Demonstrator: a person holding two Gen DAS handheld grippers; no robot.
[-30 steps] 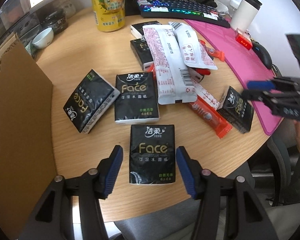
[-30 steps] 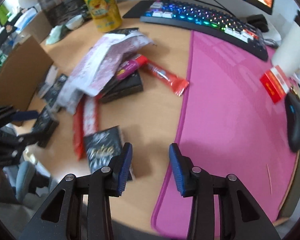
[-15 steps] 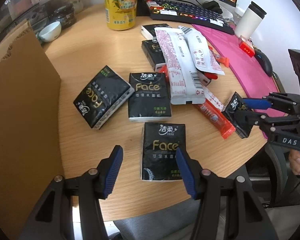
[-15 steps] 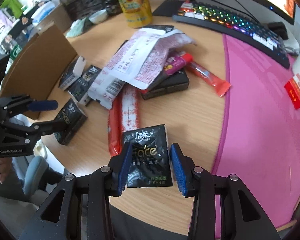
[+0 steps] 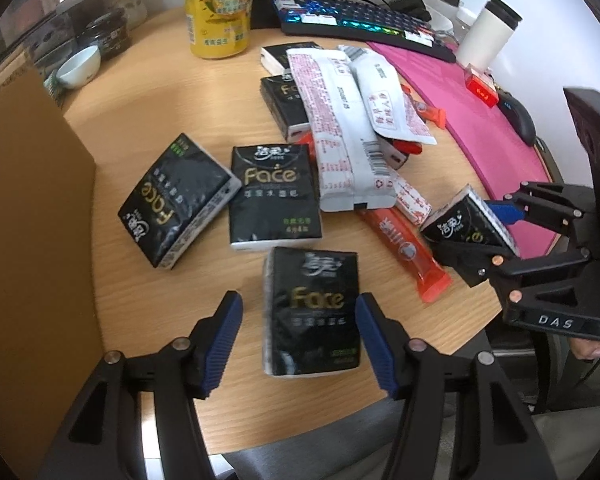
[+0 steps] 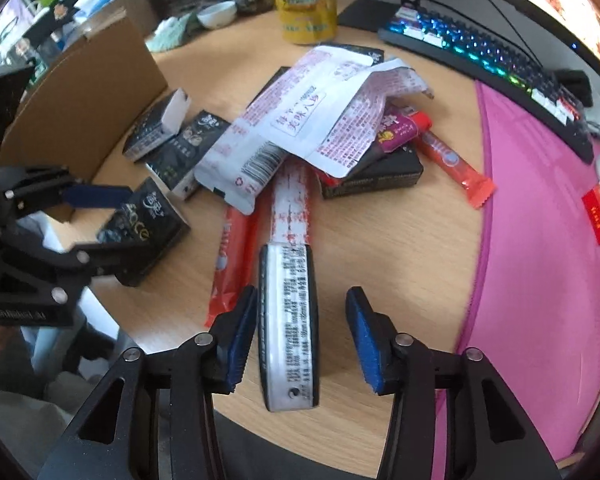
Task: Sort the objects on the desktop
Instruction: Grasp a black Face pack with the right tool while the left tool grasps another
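Observation:
A black "Face" tissue pack (image 5: 312, 312) lies flat on the wooden desk (image 5: 148, 92) between the fingers of my left gripper (image 5: 300, 320). Those jaws are opening, with a gap at the left pad. In the right wrist view a second tissue pack (image 6: 288, 320) stands on its long edge between the fingers of my right gripper (image 6: 300, 336). These jaws are closing; the left pad is at the pack and the right pad (image 6: 364, 344) stands clear. The left wrist view shows that pack (image 5: 468, 224) tilted in the right gripper (image 5: 466, 226).
Two more black packs (image 5: 276, 196) (image 5: 176, 204), white pouches (image 5: 340, 120) and red stick packs (image 5: 404, 248) crowd mid-desk. A cardboard box wall (image 5: 32, 240) stands left. A yellow can (image 5: 218, 4), bowl (image 5: 78, 66), keyboard (image 5: 364, 20), pink mat (image 5: 480, 120), white cup (image 5: 488, 28) and mouse (image 5: 520, 120) lie behind.
My right gripper slid left across the desk onto the tissue pack, which went from lying flat to standing on its edge between the jaws. The left gripper stayed over its pack.

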